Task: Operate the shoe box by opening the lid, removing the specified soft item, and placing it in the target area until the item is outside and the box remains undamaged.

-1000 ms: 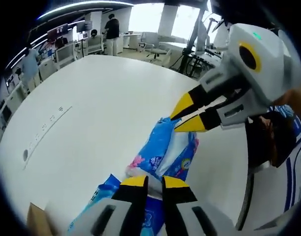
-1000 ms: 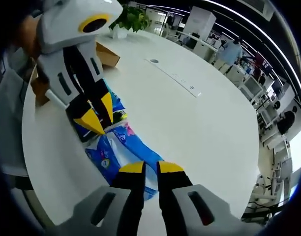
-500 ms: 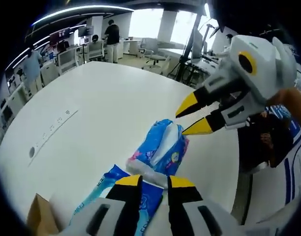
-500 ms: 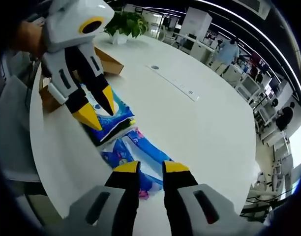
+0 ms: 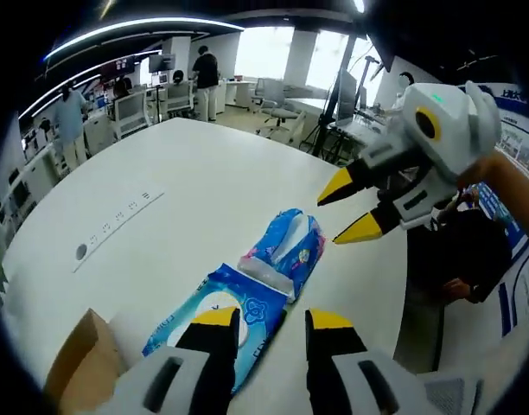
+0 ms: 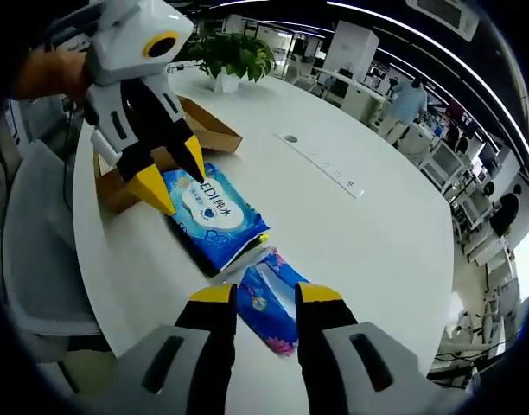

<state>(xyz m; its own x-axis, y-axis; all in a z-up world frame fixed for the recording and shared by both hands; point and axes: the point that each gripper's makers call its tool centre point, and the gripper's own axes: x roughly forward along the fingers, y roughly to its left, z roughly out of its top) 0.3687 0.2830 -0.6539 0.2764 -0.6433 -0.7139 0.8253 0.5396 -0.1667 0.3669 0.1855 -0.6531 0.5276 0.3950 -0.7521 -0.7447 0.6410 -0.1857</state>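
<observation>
L gripper [image 5: 266, 318] & R gripper [image 6: 267, 293] spread – empty, wipes pack [image 6: 214, 213], tissue pack [image 6: 271, 297] on table [image 6: 368, 233]

White tool [image 5: 266, 322] (yellow-tipped black jaws).

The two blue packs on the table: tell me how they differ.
The larger pack lies flat and smooth with a white oval label; the smaller pack is crumpled, floral-printed and has a clear window. The larger lies beside the cardboard box; the smaller lies farther off. Both are blue, soft, resting on the white table.
</observation>
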